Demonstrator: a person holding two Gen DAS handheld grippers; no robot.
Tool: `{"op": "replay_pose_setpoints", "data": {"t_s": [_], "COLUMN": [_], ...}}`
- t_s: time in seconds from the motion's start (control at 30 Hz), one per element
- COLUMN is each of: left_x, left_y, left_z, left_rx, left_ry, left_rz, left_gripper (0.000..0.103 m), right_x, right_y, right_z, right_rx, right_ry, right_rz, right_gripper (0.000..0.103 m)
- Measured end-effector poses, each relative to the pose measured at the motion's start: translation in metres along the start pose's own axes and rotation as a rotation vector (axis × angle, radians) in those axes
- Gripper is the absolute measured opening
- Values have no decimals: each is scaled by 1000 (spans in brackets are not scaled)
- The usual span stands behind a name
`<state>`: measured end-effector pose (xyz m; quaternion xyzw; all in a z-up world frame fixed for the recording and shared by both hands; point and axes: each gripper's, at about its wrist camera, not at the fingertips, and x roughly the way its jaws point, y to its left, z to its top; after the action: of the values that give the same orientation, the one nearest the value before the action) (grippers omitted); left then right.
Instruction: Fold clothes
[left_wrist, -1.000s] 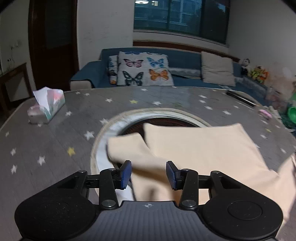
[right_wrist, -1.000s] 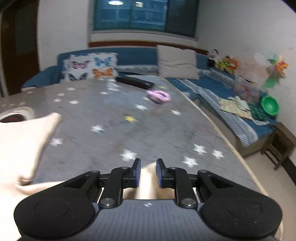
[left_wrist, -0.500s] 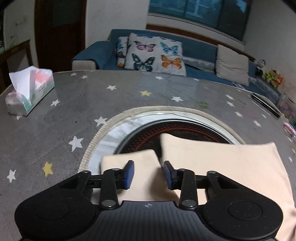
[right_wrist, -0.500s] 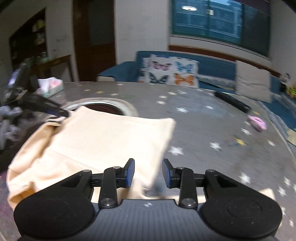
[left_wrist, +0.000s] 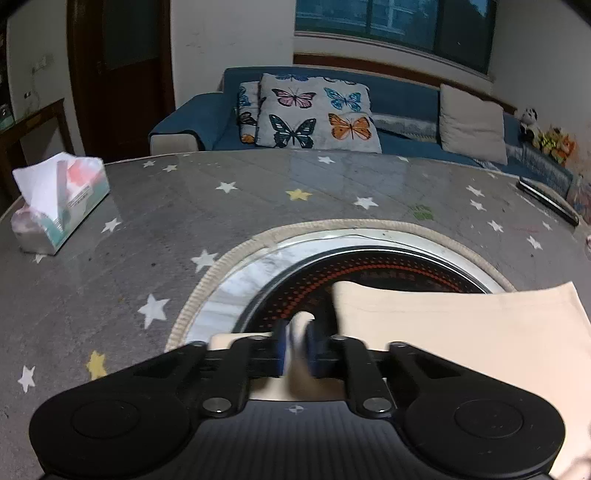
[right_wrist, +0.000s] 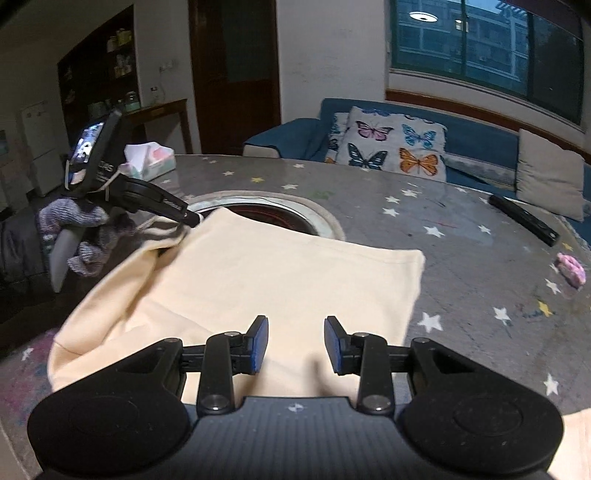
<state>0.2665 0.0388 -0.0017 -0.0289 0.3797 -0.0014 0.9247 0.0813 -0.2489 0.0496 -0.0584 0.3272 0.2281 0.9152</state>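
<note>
large round table with grey star-printed cover (left_wrist: 258, 206), central round recessed hotplate with pale rope-like rim (left_wrist: 369, 266). behind it: blue sofa (left_wrist: 192, 122) with butterfly-print cushion (left_wrist: 314, 110) and plain beige cushion (left_wrist: 469, 122); dark wooden door (left_wrist: 122, 74); dark window (right_wrist: 480, 55). on the table: cream-coloured fabric garment (right_wrist: 266, 280), spread flat over the near side, far edge overlapping the hotplate; tissue box with white tissue sticking up (left_wrist: 59, 199) at far left; long black bar-shaped object (right_wrist: 522, 219) and small pink object (right_wrist: 570, 269) at right.

left gripper (left_wrist: 299, 347): jaws just closed, now shut on a pinched fold of the garment's left sleeve. fingertips blurred; contact detail hard to make out. right gripper (right_wrist: 295, 343): jaws parted, above the garment's near edge, nothing pinched. near hem of garment hidden behind gripper bodies. gloved hand (right_wrist: 81, 229) on left gripper partly cut off.
</note>
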Motion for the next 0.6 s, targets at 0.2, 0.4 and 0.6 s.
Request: {"op": "replay_pose_setpoints", "data": {"t_s": [0.2,0.4,0.6], "left_x": [-49,-130,-190], "left_y": [33,84,134], "left_z": [-3,-18,-54], "left_rx": [-73,-162,-234], "left_ry": [-109,-234,-302], "left_rz": [5,27,79], "left_gripper": [5,4,4], "right_x": [-2,-2,-9], "right_y": [29,81,139], "right_z": [9,12,-7], "right_rx": [-13,-99,-252], "right_ry": [-6,0,46], "right_rz": [121,275,369], "right_gripper": [34,39,49]}}
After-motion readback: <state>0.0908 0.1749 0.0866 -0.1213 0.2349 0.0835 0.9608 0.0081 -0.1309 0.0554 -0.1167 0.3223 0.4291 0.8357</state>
